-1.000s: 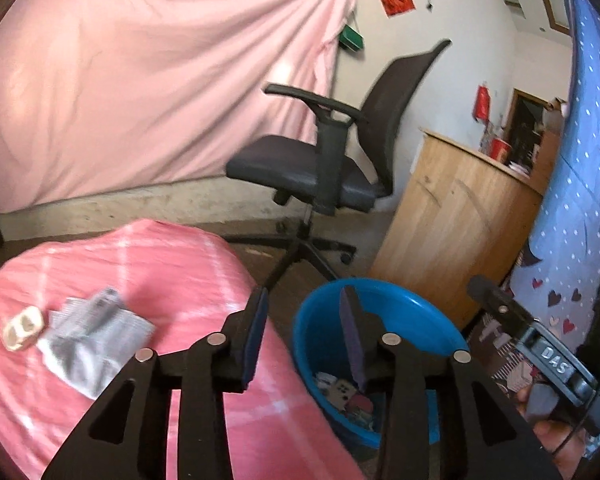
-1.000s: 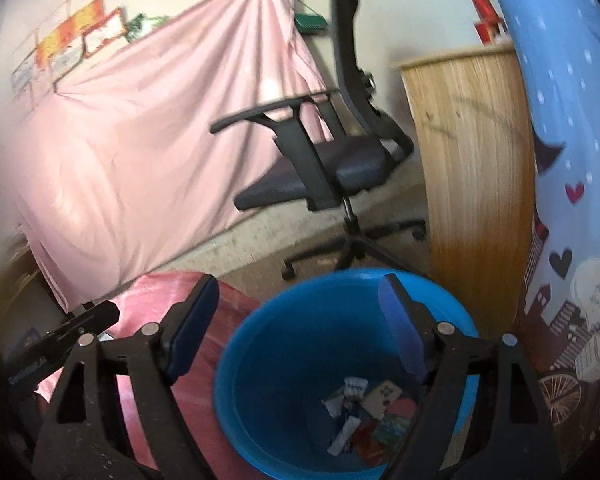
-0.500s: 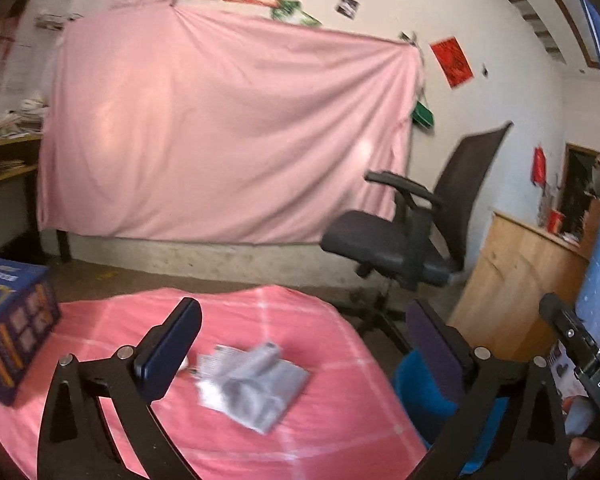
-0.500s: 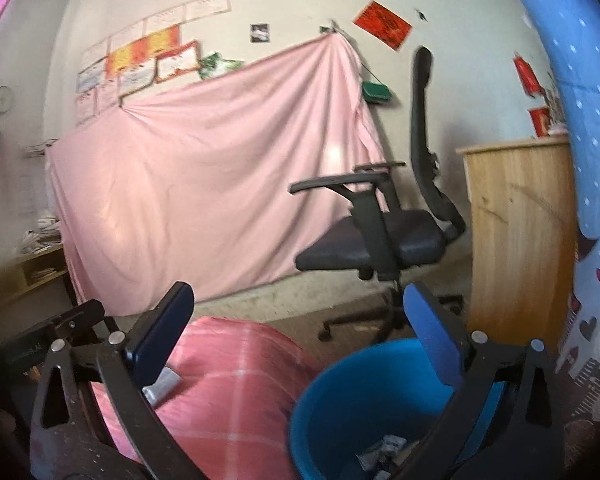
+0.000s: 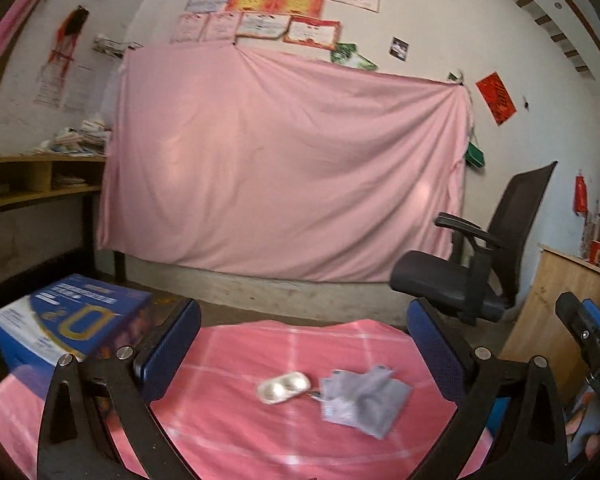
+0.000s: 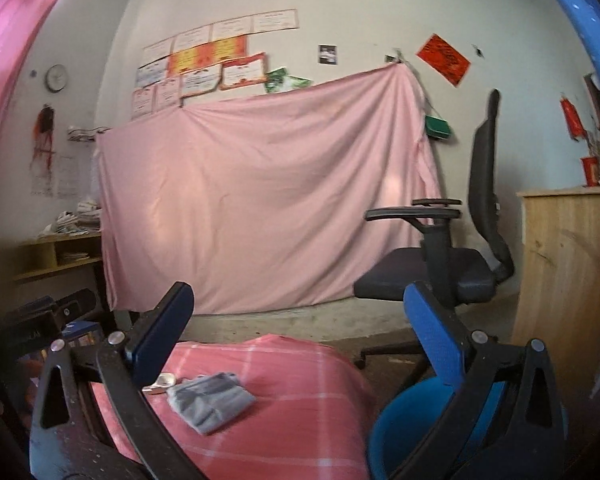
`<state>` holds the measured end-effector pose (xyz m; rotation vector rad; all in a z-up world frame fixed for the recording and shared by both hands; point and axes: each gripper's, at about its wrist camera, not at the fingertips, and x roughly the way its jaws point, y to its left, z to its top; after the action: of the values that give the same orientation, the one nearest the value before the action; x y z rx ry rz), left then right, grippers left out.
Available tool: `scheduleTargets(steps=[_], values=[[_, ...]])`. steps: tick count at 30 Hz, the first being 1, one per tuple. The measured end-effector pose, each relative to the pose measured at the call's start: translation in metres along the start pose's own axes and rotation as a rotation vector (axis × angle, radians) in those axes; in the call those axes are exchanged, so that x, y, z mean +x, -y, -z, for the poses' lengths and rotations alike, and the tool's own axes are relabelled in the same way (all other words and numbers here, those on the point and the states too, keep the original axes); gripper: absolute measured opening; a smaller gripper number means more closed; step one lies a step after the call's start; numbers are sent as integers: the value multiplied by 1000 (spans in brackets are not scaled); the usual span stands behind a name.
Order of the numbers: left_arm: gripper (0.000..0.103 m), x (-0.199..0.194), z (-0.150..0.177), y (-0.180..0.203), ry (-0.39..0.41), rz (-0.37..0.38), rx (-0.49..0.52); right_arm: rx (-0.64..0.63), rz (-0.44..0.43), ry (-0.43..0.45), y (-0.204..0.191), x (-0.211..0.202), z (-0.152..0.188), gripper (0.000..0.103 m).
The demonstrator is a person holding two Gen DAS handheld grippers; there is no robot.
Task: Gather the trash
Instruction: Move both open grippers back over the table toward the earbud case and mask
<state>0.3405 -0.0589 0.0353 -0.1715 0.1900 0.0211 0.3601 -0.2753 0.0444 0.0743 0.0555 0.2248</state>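
Note:
A crumpled grey wrapper (image 5: 360, 394) lies on the pink checked tablecloth (image 5: 260, 440), with a small silver blister pack (image 5: 283, 387) just left of it. Both also show in the right wrist view, the wrapper (image 6: 210, 400) and the blister pack (image 6: 162, 383). My left gripper (image 5: 300, 344) is open and empty, above and short of them. My right gripper (image 6: 296, 328) is open and empty, held over the table's right edge. The blue trash bin (image 6: 404, 428) stands on the floor at the table's right; its contents are hidden.
A blue cardboard box (image 5: 68, 320) stands at the table's left. A black office chair (image 5: 480, 264) and a wooden cabinet (image 6: 564, 272) are beyond the bin. A pink sheet (image 5: 284, 176) hangs on the back wall. Shelves (image 5: 32, 184) stand at the left.
Both grippers have lifted away from over the bin and swung left toward the table. The left jaws have opened wide. The bin's inside has dropped out of view.

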Motion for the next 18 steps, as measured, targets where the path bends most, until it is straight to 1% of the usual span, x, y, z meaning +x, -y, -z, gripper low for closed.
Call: scheduleTargets(steps=[3,8,11,18], values=[[101,-4,5,-17,10,-31,1,-28,-32,-10,-15,5,4,103],[101,-4,15,-37,-5,-66,13,-94,-78,-65,-39,18,15,103],[101,-1,22,-45,-26,-76,18,-122,-97,-126,-48,31,22,103],[101,15,36,-53,-84,-75,32,-139,-115,-274,-51,59,43,103]])
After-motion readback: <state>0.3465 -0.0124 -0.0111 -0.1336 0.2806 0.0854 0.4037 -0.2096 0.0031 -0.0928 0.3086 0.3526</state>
